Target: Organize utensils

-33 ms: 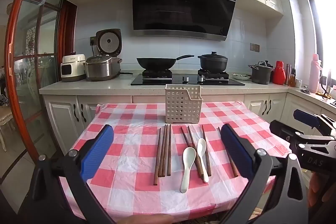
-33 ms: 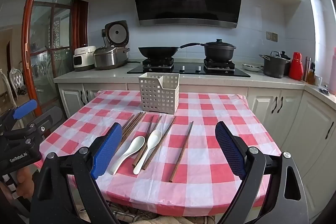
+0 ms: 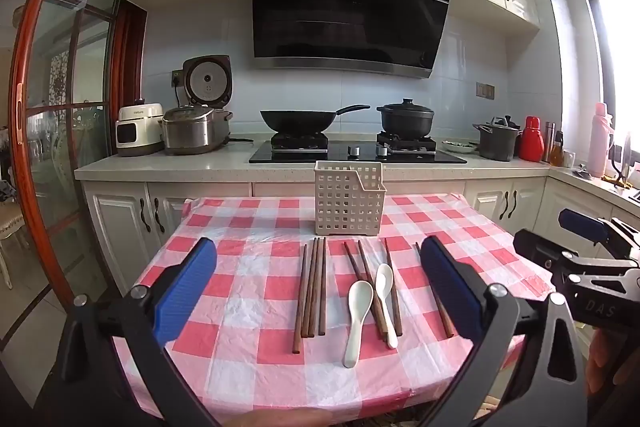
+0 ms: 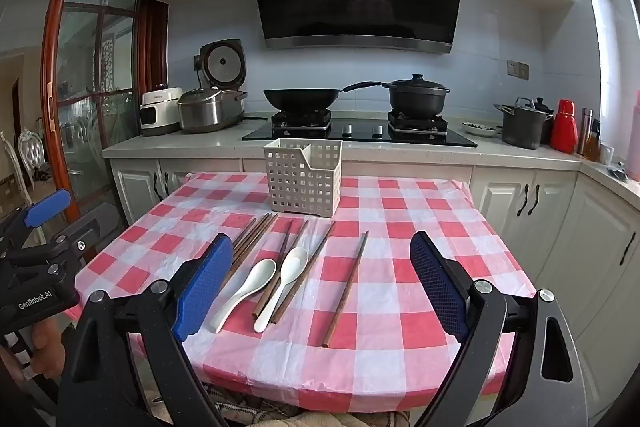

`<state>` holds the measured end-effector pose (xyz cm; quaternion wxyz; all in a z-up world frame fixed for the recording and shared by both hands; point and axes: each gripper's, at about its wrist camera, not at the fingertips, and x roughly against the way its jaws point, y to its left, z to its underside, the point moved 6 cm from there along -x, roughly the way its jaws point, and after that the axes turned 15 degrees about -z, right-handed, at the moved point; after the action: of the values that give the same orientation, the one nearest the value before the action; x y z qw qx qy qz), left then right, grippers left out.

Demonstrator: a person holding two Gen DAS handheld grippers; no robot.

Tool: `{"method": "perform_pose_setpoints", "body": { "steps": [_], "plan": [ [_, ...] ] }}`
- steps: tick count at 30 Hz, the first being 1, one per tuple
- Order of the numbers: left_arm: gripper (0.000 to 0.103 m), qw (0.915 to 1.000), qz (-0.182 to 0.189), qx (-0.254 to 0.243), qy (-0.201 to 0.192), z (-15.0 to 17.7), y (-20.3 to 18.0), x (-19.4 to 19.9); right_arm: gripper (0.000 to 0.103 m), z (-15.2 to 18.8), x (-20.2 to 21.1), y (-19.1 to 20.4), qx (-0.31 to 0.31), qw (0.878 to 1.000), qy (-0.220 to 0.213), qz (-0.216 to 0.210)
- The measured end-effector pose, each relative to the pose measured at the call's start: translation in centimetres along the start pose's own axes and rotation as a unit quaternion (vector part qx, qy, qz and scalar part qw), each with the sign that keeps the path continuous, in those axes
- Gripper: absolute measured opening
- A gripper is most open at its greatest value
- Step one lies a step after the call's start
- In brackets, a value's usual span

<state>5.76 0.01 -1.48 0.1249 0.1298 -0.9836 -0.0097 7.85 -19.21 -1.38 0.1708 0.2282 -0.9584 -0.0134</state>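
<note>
Nothing has moved; both tools gape empty, and only the right view shows the lone chopstick (image 4: 346, 289) whole.

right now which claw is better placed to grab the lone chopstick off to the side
Right, probably. The lone chopstick lies between the right claw fingers' line of sight, open and empty; in the left view it sits behind the left claw's right finger.

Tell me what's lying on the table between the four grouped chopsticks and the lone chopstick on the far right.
Two white spoons and three crossed chopsticks lie between the group of four and the lone chopstick, clearest in the right wrist view.
</note>
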Motion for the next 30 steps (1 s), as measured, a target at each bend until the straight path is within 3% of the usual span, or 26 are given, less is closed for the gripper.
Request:
{"method": "perform_pose_setpoints", "body": {
  "steps": [30],
  "plan": [
    [0.098, 1.0, -0.003, -0.001, 0.006, 0.24, -0.16, -0.05, 0.085, 0.5, -0.74, -0.29, -0.013, 1.0, 0.012, -0.004]
  ]
}}
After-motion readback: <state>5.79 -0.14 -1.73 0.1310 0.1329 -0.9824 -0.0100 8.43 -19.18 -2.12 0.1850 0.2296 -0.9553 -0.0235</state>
